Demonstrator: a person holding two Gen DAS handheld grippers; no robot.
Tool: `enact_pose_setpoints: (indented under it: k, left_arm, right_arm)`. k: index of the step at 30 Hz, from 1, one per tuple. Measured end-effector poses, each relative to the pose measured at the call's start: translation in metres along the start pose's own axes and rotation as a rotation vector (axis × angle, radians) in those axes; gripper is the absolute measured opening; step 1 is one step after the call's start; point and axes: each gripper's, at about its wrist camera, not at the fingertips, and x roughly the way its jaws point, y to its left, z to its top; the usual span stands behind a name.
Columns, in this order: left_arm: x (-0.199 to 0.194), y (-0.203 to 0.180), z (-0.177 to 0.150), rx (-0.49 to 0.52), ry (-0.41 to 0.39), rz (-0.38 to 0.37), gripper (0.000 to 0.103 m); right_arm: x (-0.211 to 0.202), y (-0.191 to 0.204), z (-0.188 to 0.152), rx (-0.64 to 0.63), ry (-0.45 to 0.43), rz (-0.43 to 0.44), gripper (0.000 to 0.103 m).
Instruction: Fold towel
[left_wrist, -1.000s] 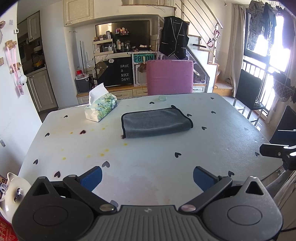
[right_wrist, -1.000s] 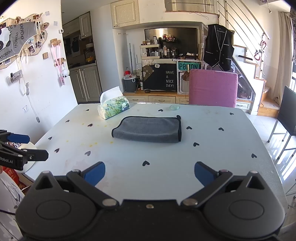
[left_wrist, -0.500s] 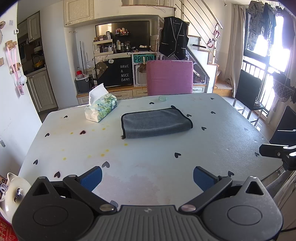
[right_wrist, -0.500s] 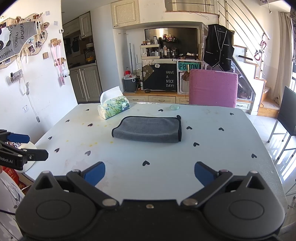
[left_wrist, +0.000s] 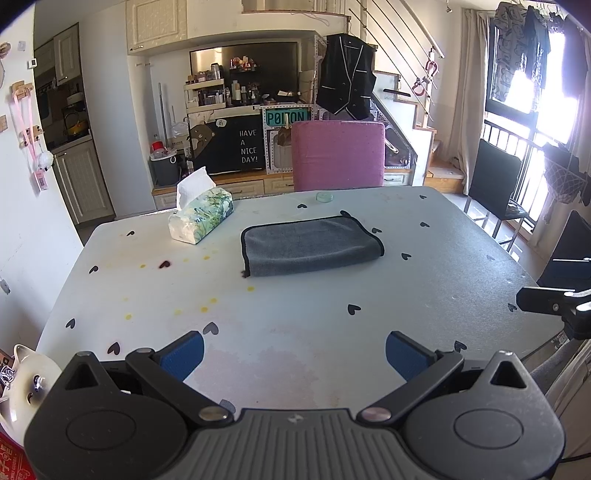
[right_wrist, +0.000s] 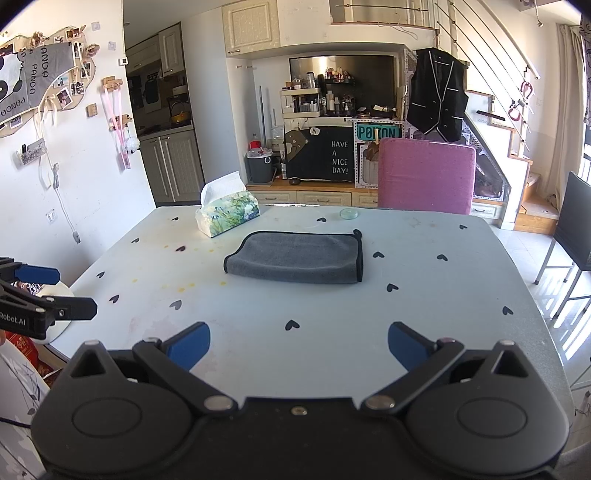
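towel (left_wrist: 310, 245) mid-table (left_wrist: 332, 314), tissue box (left_wrist: 201, 216) behind-left

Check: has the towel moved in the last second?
No. In the left wrist view the towel sits at the same spot relative to the tissue box and the table's heart marks as before.

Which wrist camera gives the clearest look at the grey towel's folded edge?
The right wrist view: the towel shows its rounded fold at the left and black trim on the right. The left wrist view shows the same towel whole, but skewed.
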Motion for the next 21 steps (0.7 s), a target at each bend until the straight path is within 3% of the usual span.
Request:
enact_pose_setpoints:
  k: [21]
  left_arm:
    - [-0.0007,-0.0011,0.0006,-0.008,-0.003,0.013,0.103]
  right_arm:
    - [-0.0002,0.0004,0.0003,0.0,0.0,0.0,0.103]
